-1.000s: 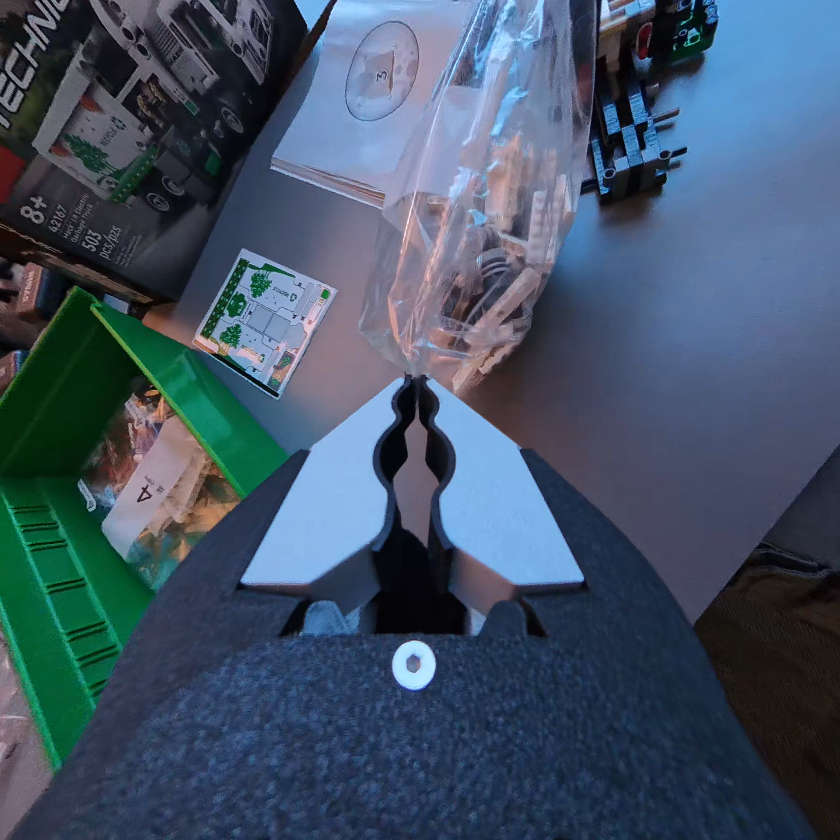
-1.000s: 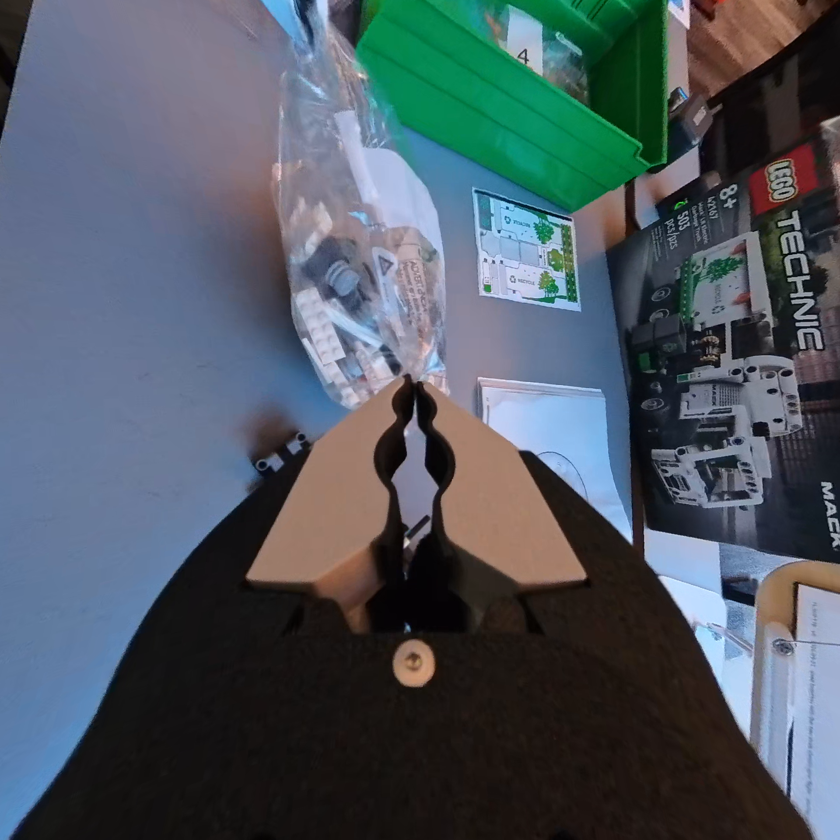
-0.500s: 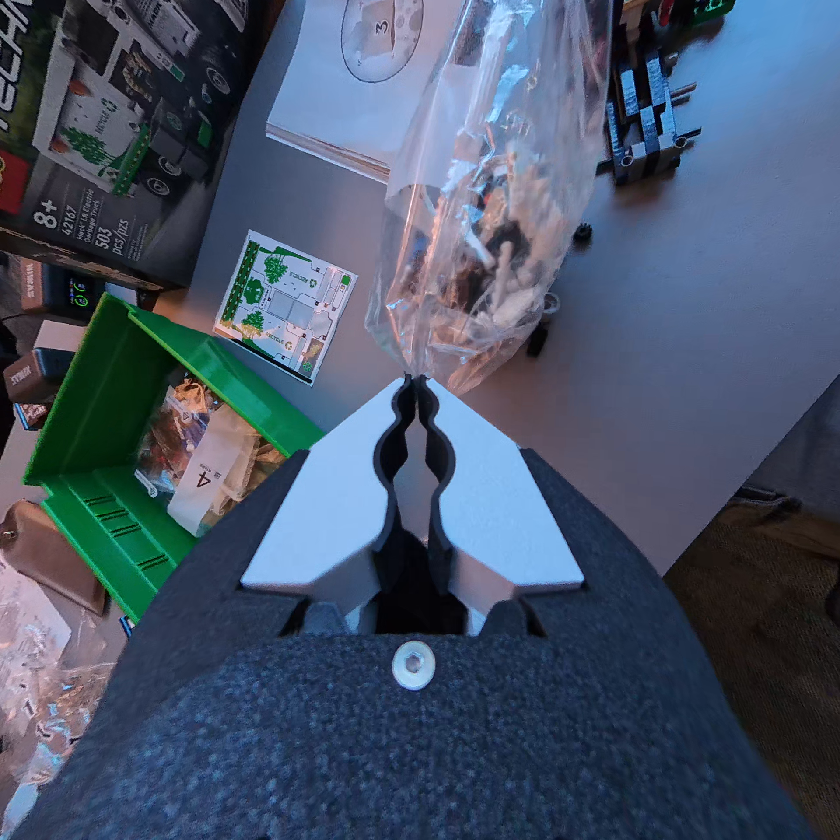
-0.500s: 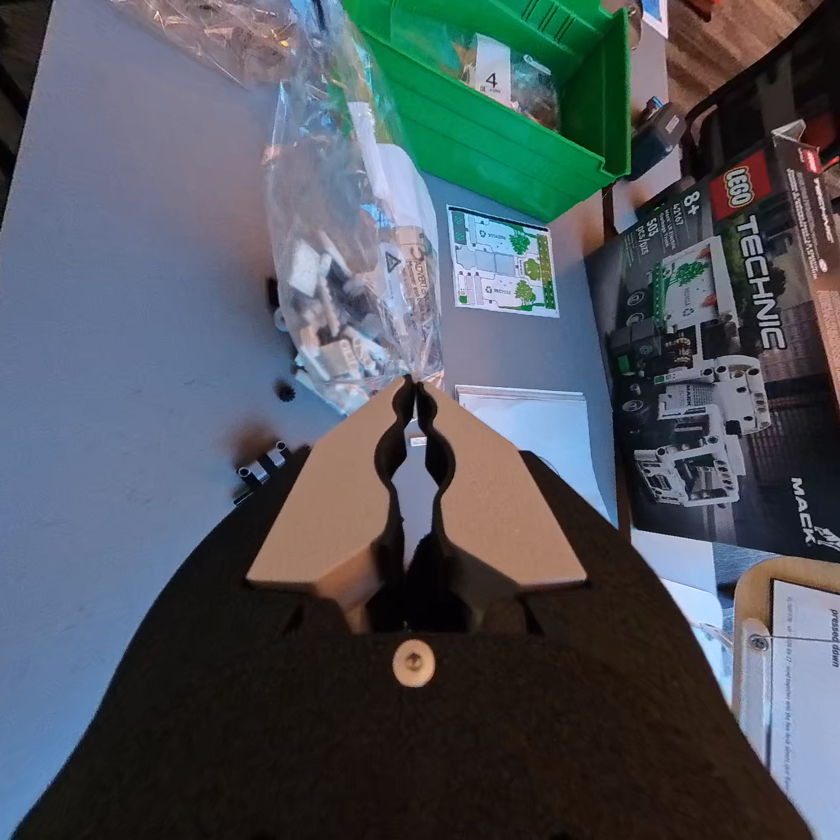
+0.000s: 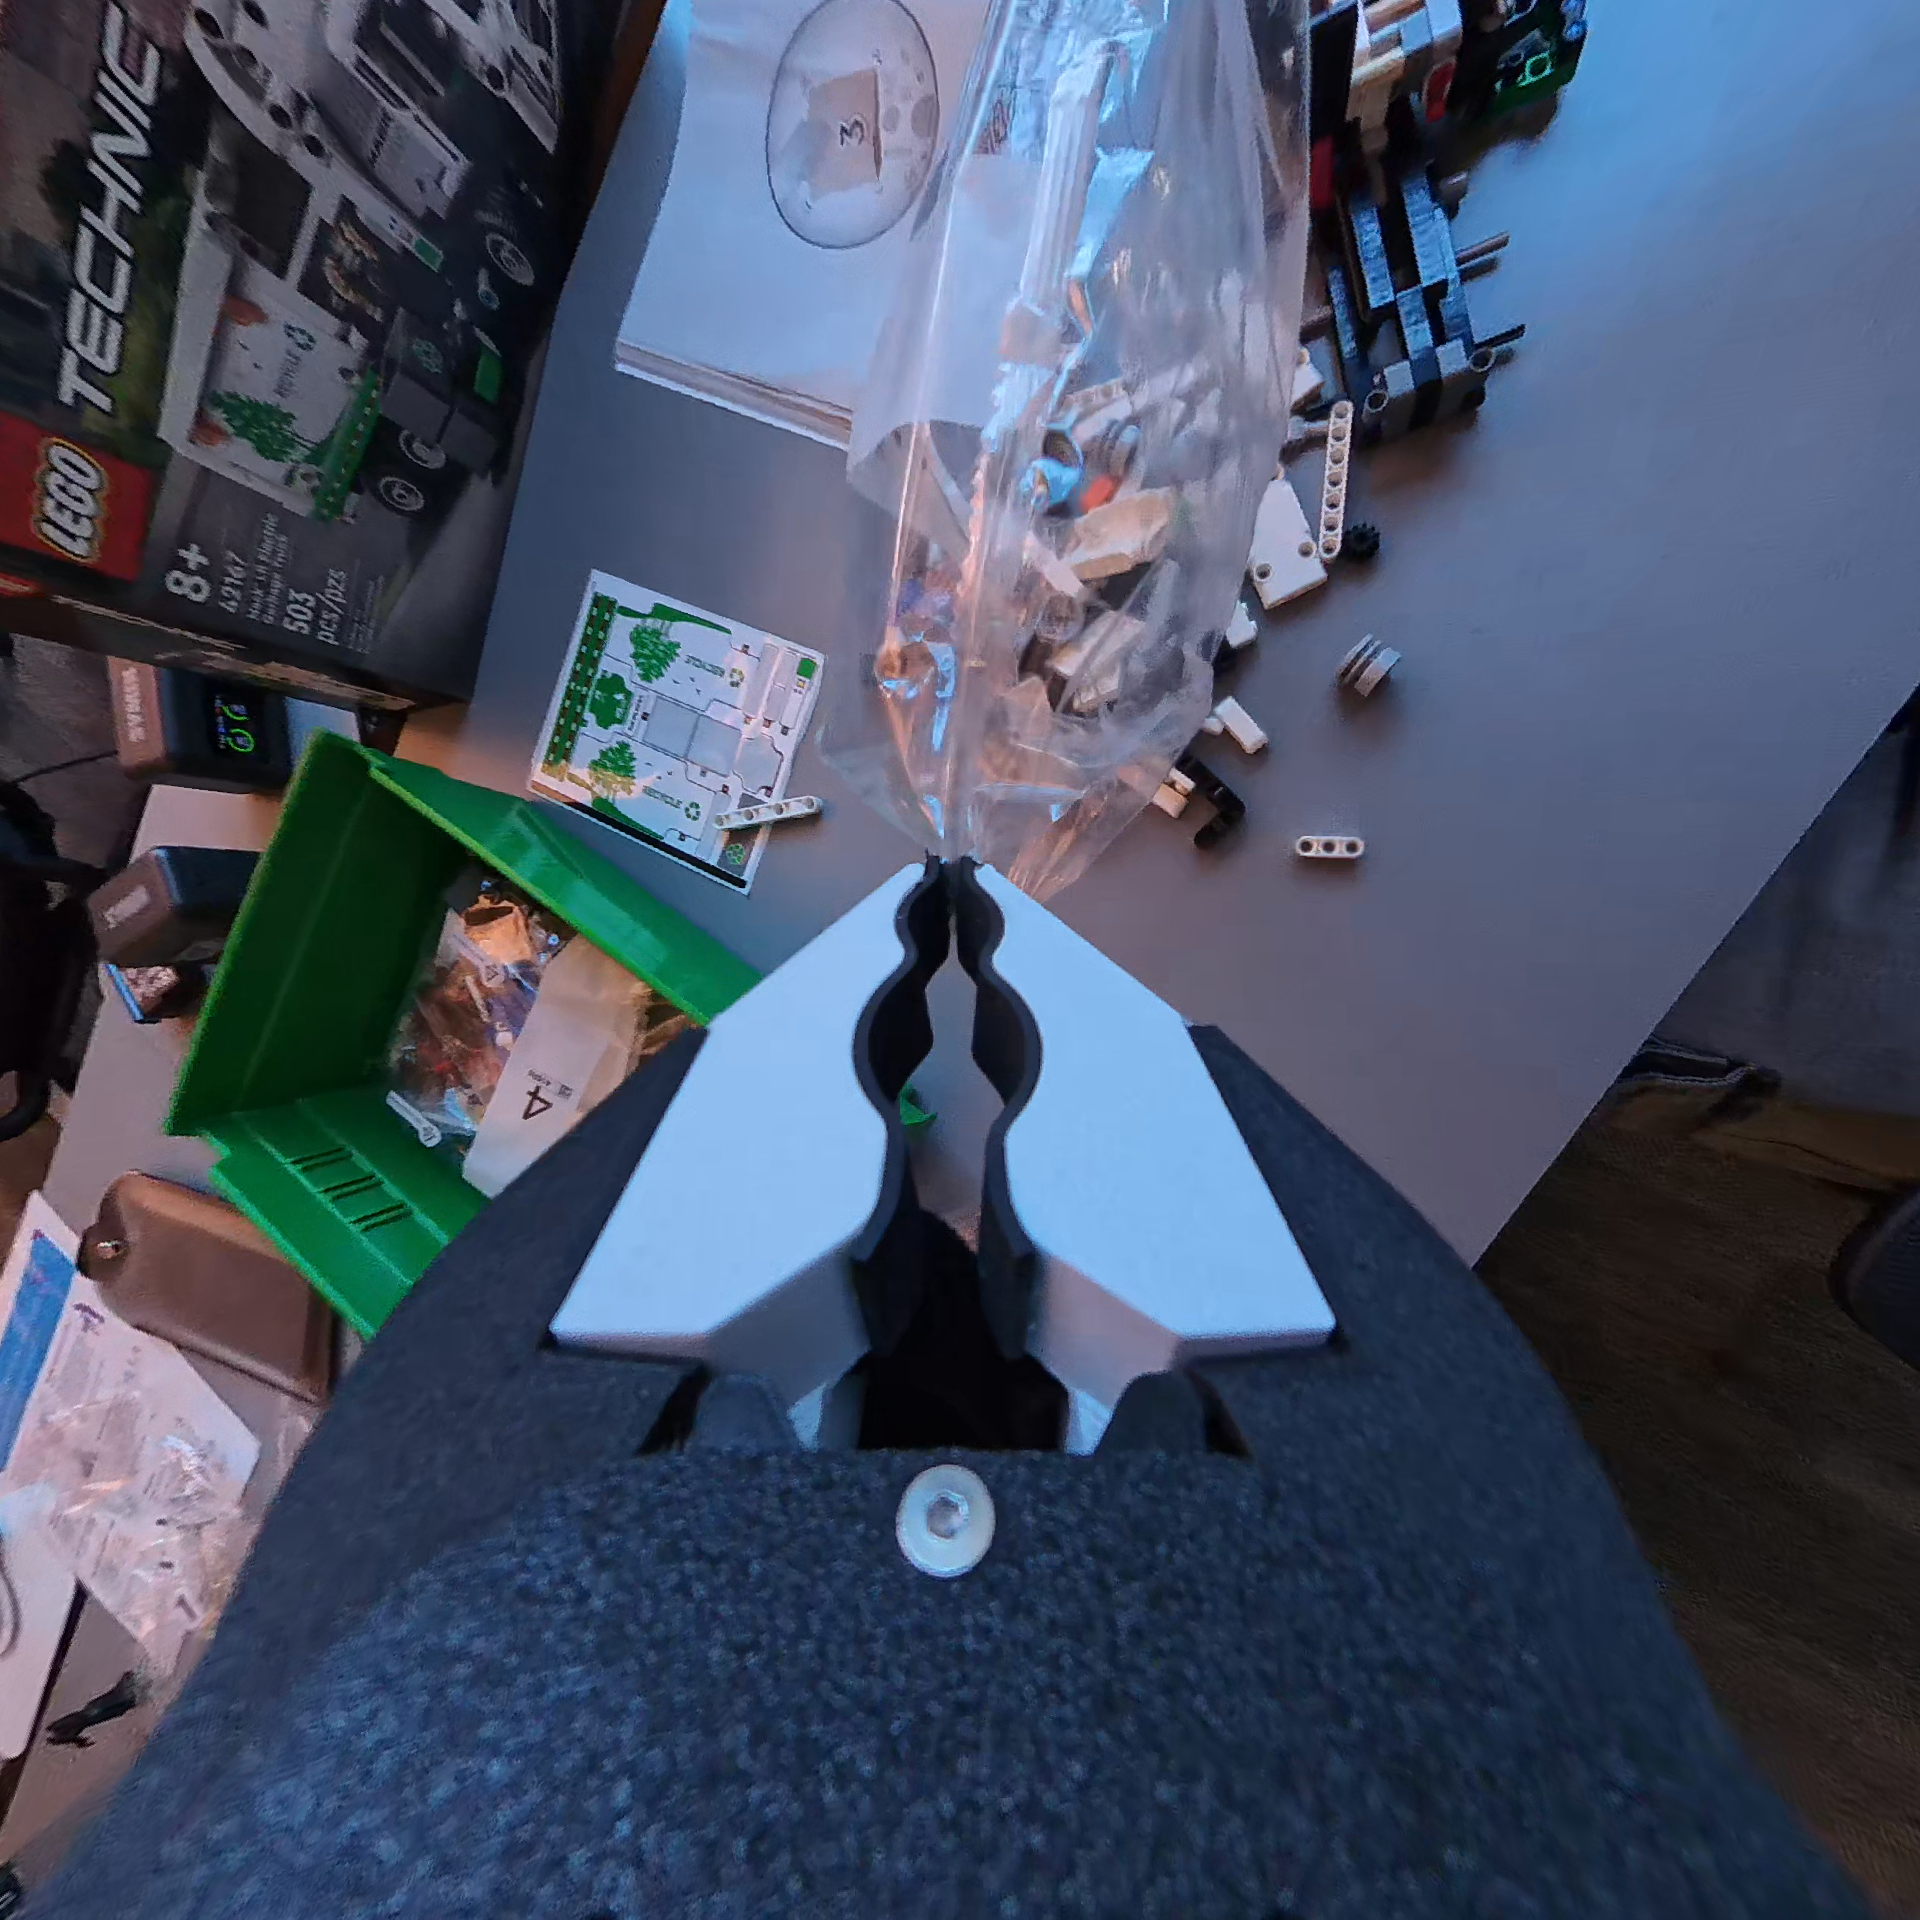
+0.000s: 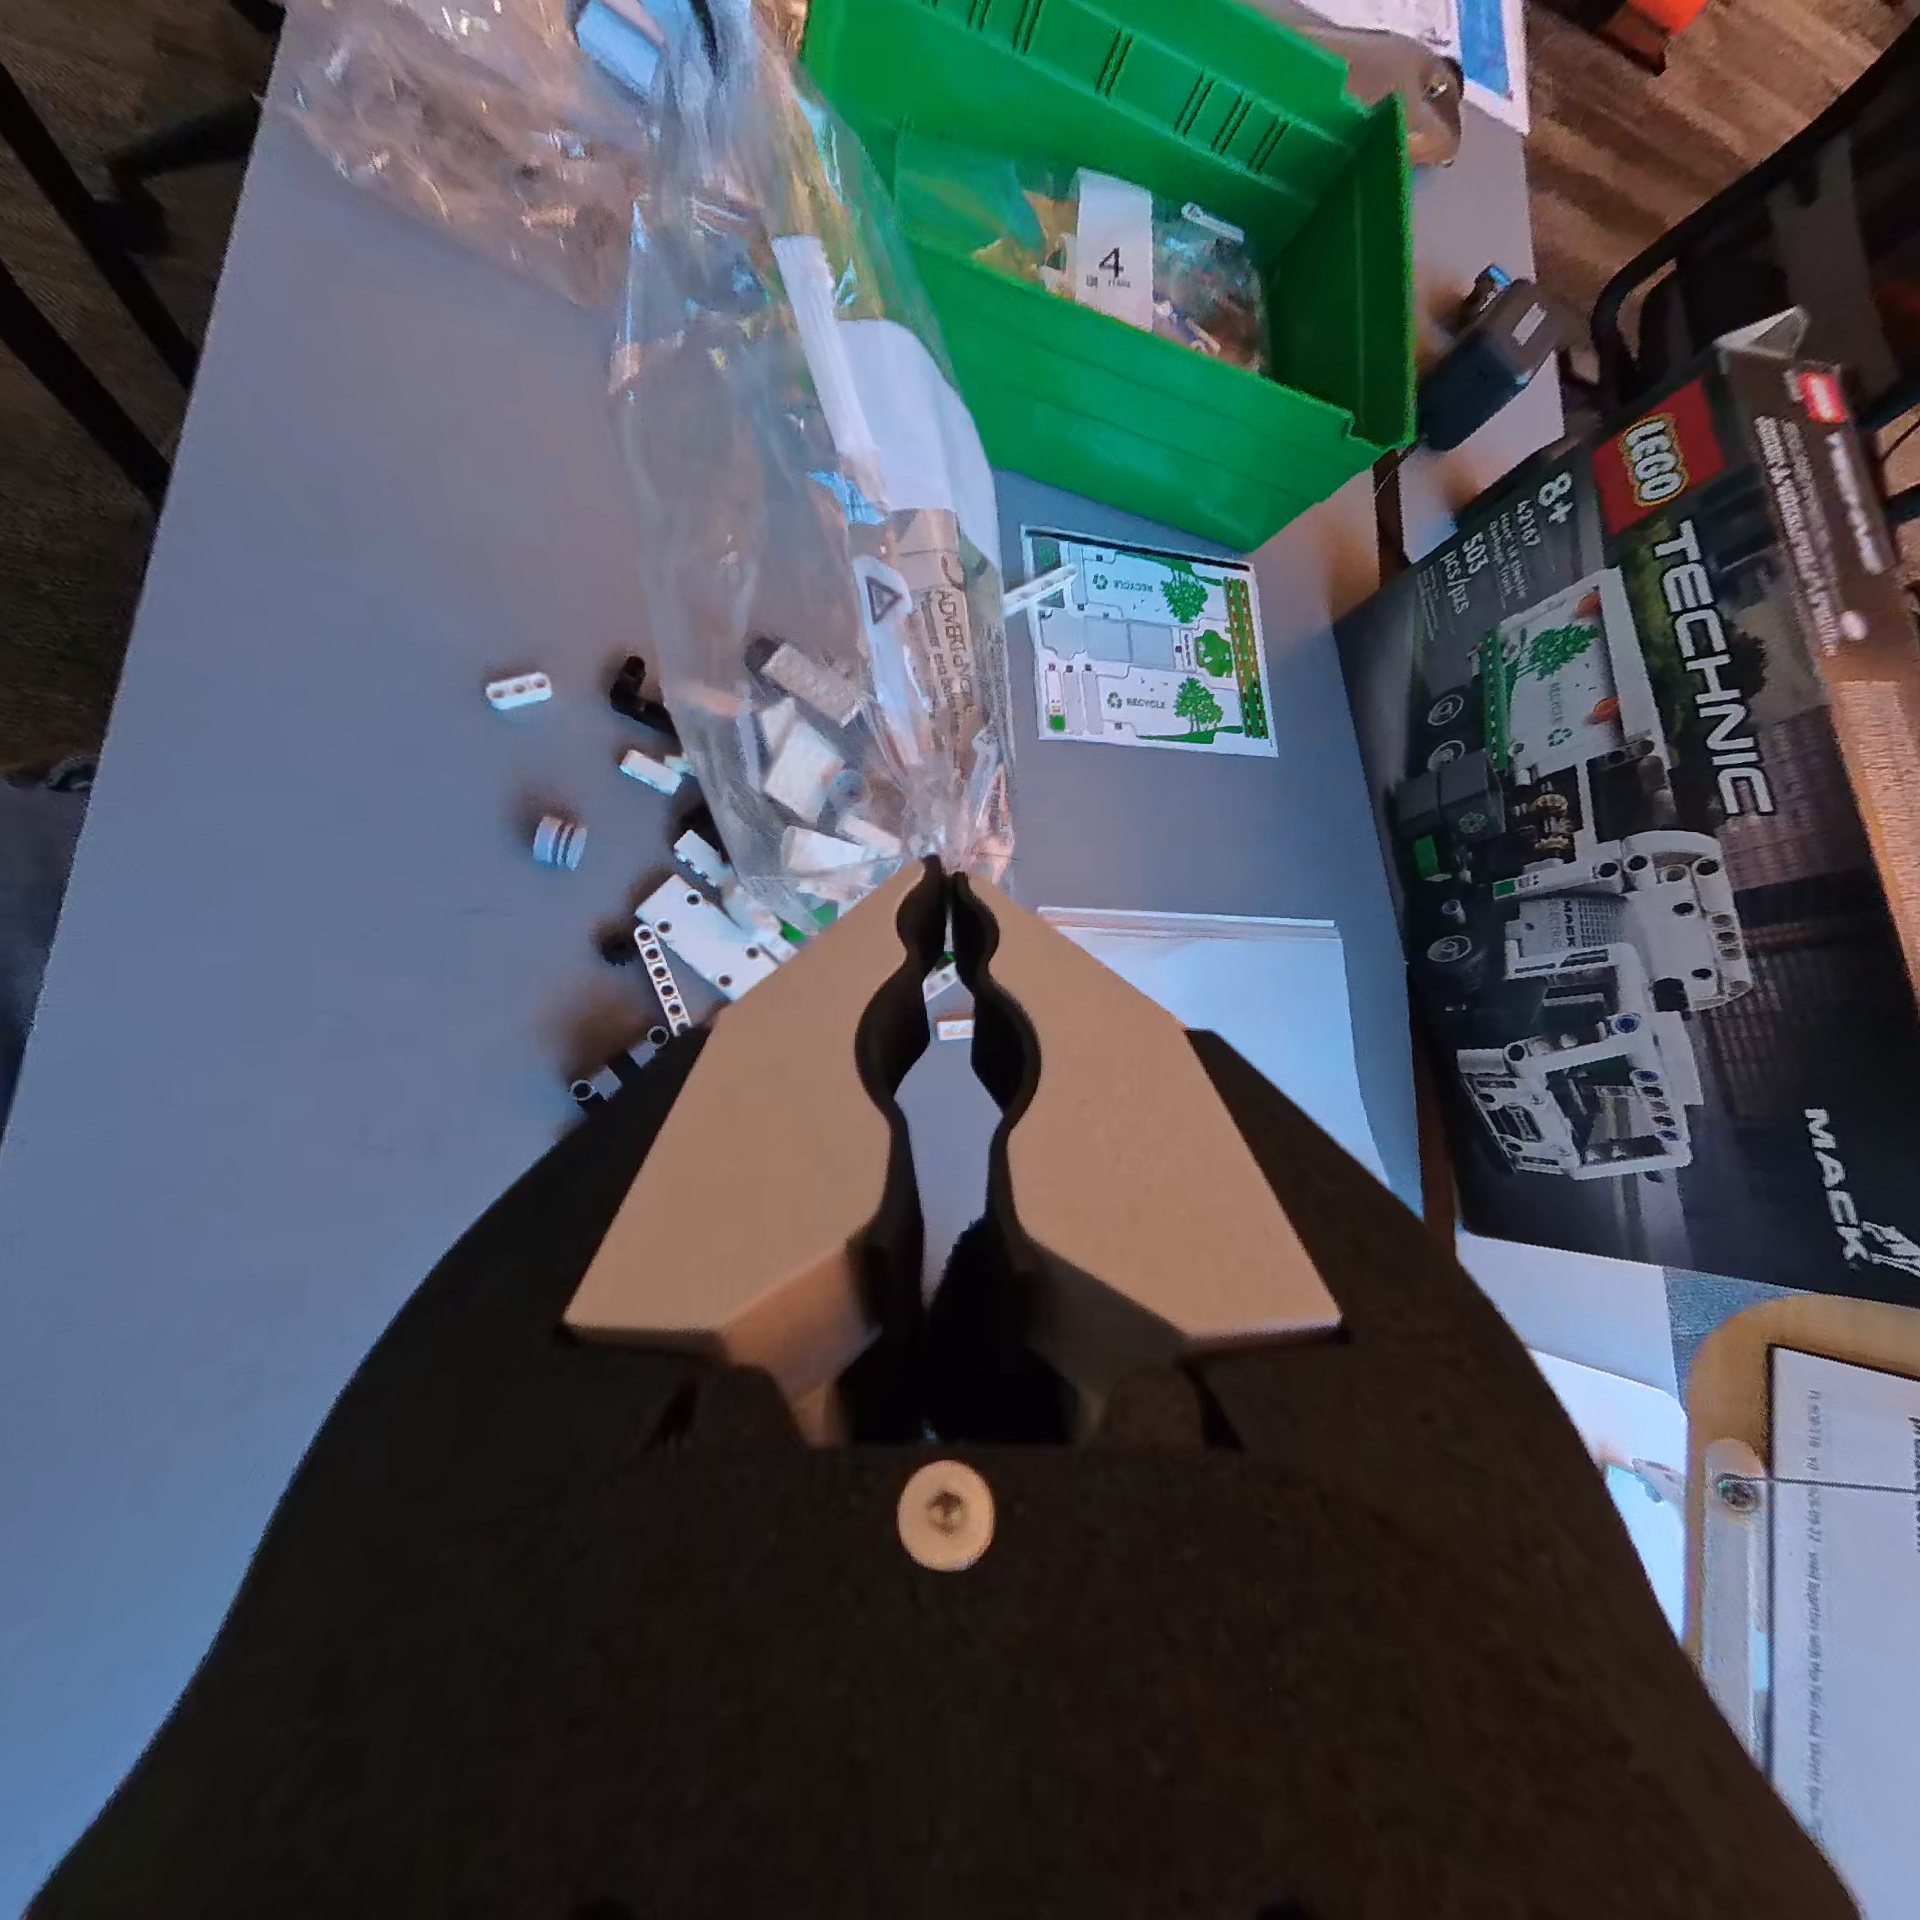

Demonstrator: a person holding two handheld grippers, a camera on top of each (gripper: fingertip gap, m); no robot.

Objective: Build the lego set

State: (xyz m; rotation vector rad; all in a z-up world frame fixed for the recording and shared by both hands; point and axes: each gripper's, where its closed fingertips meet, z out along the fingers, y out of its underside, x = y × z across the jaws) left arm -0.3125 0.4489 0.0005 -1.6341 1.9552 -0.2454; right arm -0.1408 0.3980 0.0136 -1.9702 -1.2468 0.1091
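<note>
A clear plastic bag (image 5: 1081, 499) of white, grey and black Lego parts hangs above the grey table. My left gripper (image 5: 951, 862) is shut on one corner of it. My right gripper (image 6: 943, 871) is shut on another corner of the bag (image 6: 810, 644). Loose parts (image 5: 1288, 540) lie on the table under the bag; in the right wrist view they (image 6: 675, 925) lie to its left. A partly built dark model (image 5: 1403, 281) stands at the far right in the left wrist view.
A green bin (image 5: 343, 935) holding a numbered bag sits left; it also shows in the right wrist view (image 6: 1143, 416). A sticker sheet (image 5: 675, 727), an instruction booklet (image 5: 769, 208) and the set box (image 5: 239, 312) lie behind. The table edge (image 5: 1558, 1143) runs at right. My right fingertips sit around 20 cm from my left ones. It is some 20 cm from my right tips to the partly built dark model (image 5: 1403, 281).
Both grippers have lifted the bag higher. Several parts have dropped out of it onto the table, and the bag holds fewer pieces.
</note>
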